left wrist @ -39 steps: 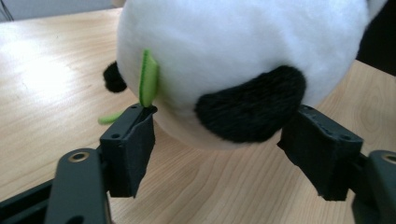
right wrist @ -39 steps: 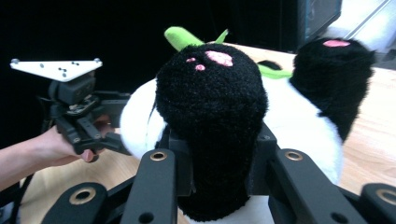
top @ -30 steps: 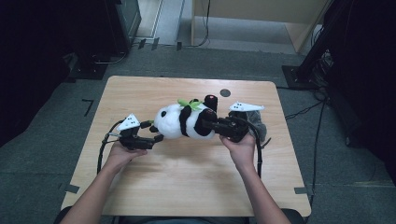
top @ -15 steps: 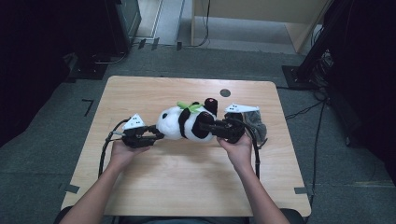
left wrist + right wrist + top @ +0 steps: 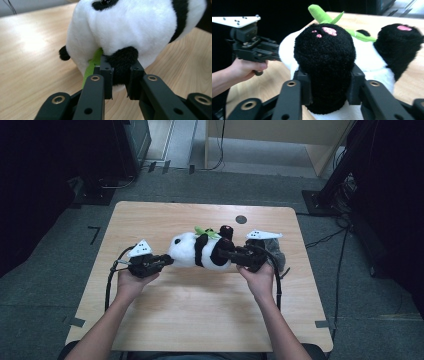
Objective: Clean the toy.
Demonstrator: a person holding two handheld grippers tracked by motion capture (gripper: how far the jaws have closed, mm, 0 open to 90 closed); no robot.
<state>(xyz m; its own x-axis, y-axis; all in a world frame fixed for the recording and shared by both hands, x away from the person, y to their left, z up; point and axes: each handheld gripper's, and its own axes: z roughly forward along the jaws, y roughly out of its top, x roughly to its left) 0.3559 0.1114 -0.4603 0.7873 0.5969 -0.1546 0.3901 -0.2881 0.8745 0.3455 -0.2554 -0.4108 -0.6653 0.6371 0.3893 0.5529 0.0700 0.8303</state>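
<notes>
A black and white panda plush [image 5: 197, 251] with green leaves lies on its side across the wooden table [image 5: 200, 320], stretched between my two grippers. My left gripper [image 5: 166, 260] is at the panda's head. In the left gripper view its jaws have just been closing, and the left gripper [image 5: 120, 76] is now shut on the black ear [image 5: 123, 60]. My right gripper [image 5: 223, 254] is at the other end. In the right gripper view the right gripper [image 5: 328, 86] squeezes a black leg [image 5: 324, 53] with a pink paw; its jaws have just been opening a little, and the pads still press the leg.
A small dark round hole [image 5: 241, 219] sits in the tabletop behind the panda. Cables trail from both grippers toward the front edge. Dark equipment and a wooden cabinet [image 5: 280, 140] stand on the grey floor around the table.
The left gripper's jaws, open beside the panda's head a second ago, have shut on its ear. Both hands and the panda have barely shifted.
</notes>
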